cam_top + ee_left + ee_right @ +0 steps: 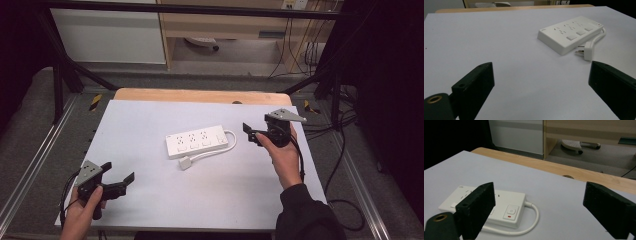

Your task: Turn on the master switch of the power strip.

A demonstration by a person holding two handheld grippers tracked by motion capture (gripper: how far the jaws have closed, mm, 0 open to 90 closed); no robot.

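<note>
A: The power strip (196, 141) lies flat near the middle of the table (150, 200), its long side running left to right, with 3 sockets and a switch beside each. Its white cable (227, 145) leaves the right end, loops round the near side and ends in the plug (185, 163), which lies just beside the strip's near edge.

B: How would it handle?

A: It looks like a hard plastic shell, so probably stiff, fairly light and smooth enough to slide on the white surface rather than lift cleanly. The cable looks springy; it would likely drag or swing if the body were raised alone.

B: Where should one take hold?

A: Across the narrow width, on the 2 long side walls, seems safest, away from the switches on top. The plug is small and could be pinched by its body, not its prongs.

B: And the tools?

A: The right hand-held gripper (252, 134) hovers just right of the strip, jaws spread wide and holding nothing. The left hand-held gripper (120, 177) sits at the near left of the table, well apart from the strip, also spread and empty. In the right gripper view the strip's switch end (510, 212) lies between the 2 jaws.
</note>
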